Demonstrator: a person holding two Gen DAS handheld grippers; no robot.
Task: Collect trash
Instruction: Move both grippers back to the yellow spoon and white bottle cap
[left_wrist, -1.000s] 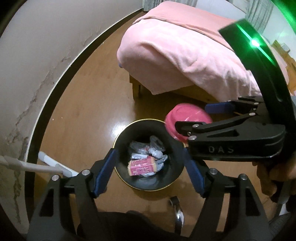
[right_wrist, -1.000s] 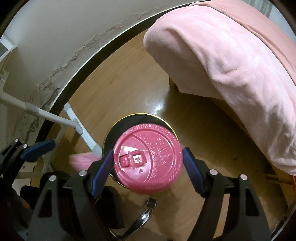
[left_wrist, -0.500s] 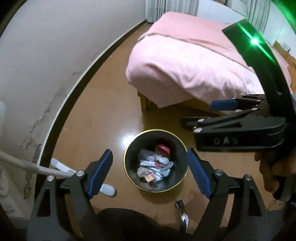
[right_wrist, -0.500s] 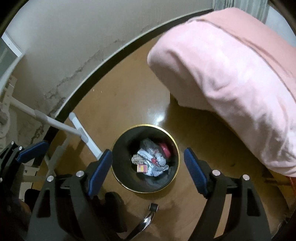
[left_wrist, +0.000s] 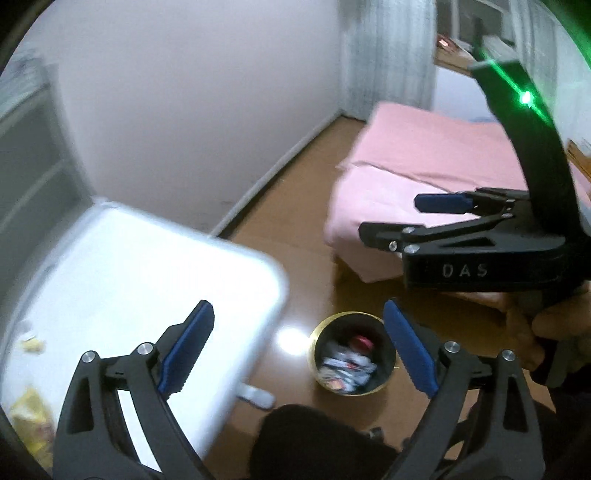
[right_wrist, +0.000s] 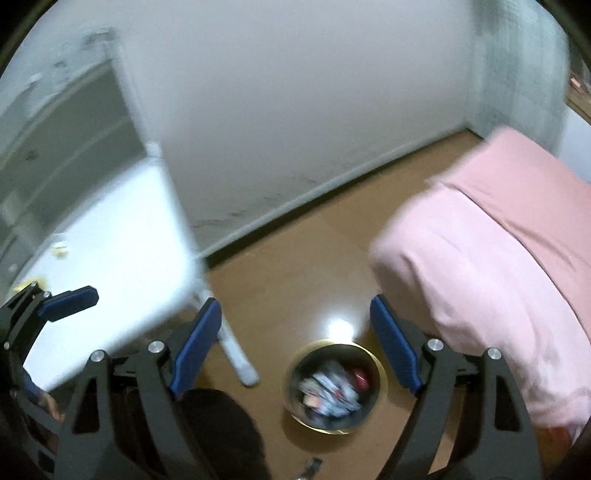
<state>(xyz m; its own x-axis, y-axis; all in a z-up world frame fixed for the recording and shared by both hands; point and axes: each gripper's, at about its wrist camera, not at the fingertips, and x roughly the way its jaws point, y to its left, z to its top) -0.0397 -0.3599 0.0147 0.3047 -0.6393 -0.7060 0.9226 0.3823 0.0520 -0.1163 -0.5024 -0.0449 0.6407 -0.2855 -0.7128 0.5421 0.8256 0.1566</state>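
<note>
A black trash bin with a gold rim (left_wrist: 384, 386) stands on the wood floor, far below both grippers; it also shows in the right wrist view (right_wrist: 382, 376). It holds crumpled wrappers (left_wrist: 347, 367) and a red lid (left_wrist: 362, 342). My left gripper (left_wrist: 299, 347) is open and empty, high above the floor. My right gripper (right_wrist: 295, 343) is open and empty too; it also shows from the side in the left wrist view (left_wrist: 391, 218). Yellow scraps of trash (left_wrist: 27, 417) lie on the white table (left_wrist: 147, 266).
The white table (right_wrist: 110, 236) stands at the left against the white wall, with a white table leg (right_wrist: 236, 354) beside the bin. A bed with a pink blanket (left_wrist: 424, 173) is at the right. A grey shelf unit (right_wrist: 55, 140) is behind the table.
The red lid left my right gripper and lies in the bin. Both grippers have risen well above the floor and tilted up, so the white table has come into view.
</note>
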